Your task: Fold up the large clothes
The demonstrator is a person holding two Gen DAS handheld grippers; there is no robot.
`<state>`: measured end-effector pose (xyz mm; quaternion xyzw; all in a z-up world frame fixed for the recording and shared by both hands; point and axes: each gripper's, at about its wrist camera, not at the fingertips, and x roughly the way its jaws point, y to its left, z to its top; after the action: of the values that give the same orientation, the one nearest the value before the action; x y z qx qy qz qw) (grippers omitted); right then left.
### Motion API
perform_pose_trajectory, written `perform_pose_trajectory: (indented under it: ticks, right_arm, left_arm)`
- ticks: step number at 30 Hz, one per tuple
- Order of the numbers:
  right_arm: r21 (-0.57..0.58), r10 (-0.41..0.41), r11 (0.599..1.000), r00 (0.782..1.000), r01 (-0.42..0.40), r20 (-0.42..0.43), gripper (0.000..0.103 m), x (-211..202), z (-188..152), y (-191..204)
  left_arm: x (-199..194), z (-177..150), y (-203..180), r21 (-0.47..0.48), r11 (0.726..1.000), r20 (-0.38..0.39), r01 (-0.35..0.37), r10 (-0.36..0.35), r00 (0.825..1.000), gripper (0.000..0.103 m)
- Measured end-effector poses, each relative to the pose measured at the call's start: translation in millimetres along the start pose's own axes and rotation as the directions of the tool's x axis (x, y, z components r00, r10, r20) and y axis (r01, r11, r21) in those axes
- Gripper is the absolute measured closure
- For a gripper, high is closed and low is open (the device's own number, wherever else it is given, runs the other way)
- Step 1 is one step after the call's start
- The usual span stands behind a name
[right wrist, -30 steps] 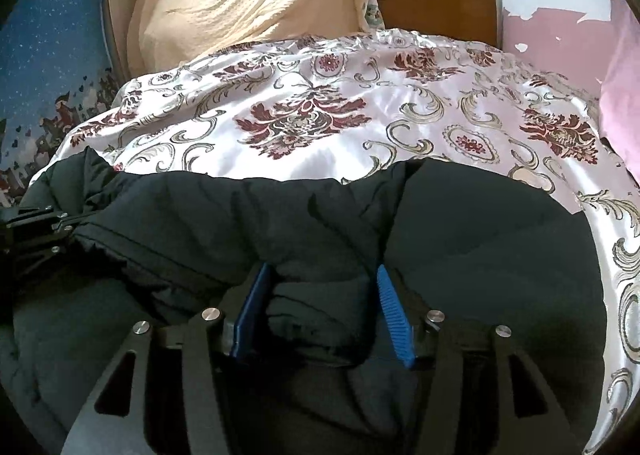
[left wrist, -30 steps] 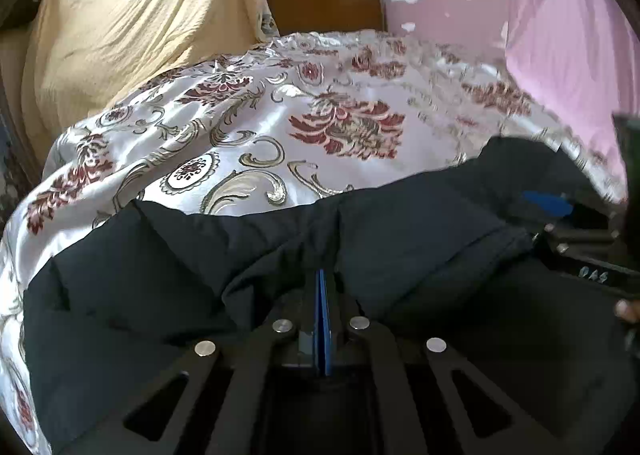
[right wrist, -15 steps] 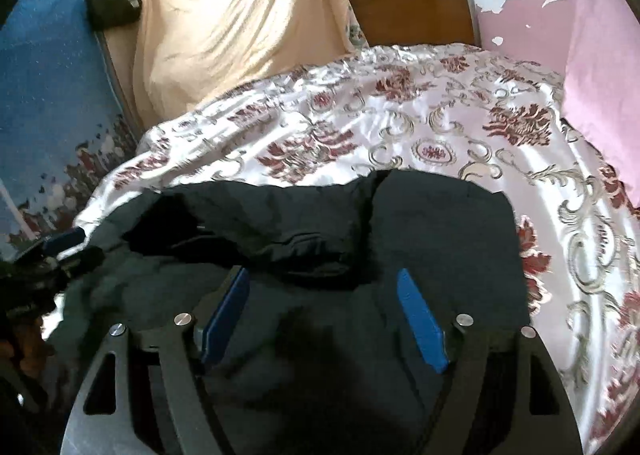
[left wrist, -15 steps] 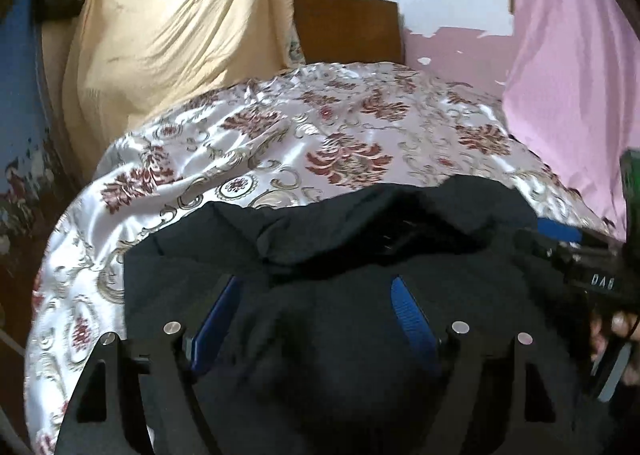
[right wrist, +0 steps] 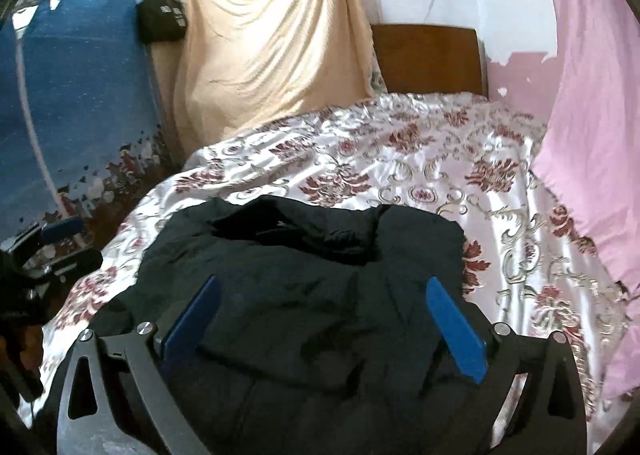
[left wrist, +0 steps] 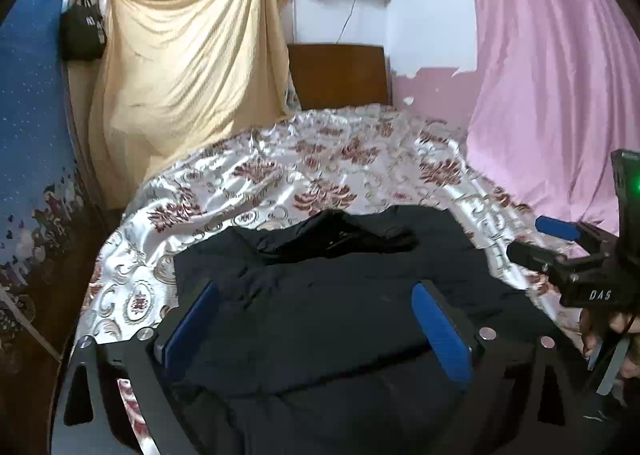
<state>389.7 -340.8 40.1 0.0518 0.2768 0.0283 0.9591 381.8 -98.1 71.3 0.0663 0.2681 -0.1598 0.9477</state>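
Bedroom setting: bed [left wrist: 280,175] covered by a white satin bedspread [right wrist: 440,183] with maroon floral medallions; brown wooden headboard [left wrist: 338,75] at the far end. Yellow cloth [left wrist: 188,67] hung at far left, black bag [left wrist: 82,31] hanging beside it; pink curtain [left wrist: 552,87] along the right; blue patterned panel [right wrist: 76,95] along the left.

Item: black jacket [left wrist: 328,295], large, padded, lying on the near part of the bed, its far edge bunched into a rumpled ridge.

Left tongs [left wrist: 316,327]: jaws spread wide, blue pads [left wrist: 192,319] apart, gripping nothing, above the jacket.

Right tongs [right wrist: 324,327]: jaws likewise spread wide, empty, above the jacket; also visible at the right edge of the left wrist view [left wrist: 560,239].
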Motion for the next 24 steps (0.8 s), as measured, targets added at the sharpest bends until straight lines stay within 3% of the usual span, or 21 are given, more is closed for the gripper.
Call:
perform_pose_trajectory:
  ticks: [9,14,24]
  right_arm:
    - [-0.064,0.005,0.998,1.0,-0.004,0.023,0.002,-90,-19,11]
    - [-0.079,0.004,0.997,1.0,-0.004,0.003,0.002,-127,-38,14]
    - [-0.195,0.026,0.98,0.993,-0.049,-0.119,0.002,-193,-100,19]
  left_arm:
    - [-79,-13,-6,-0.007,1.0,0.032,-0.018,0.018,0.999,0.001]
    - [-108,-33,-4,-0.065,0.997,-0.01,0.046,-0.047,0.999,0.0]
    - [-165,-97,-21,0.08,0.996,-0.078,0.026,-0.02,0.997,0.0]
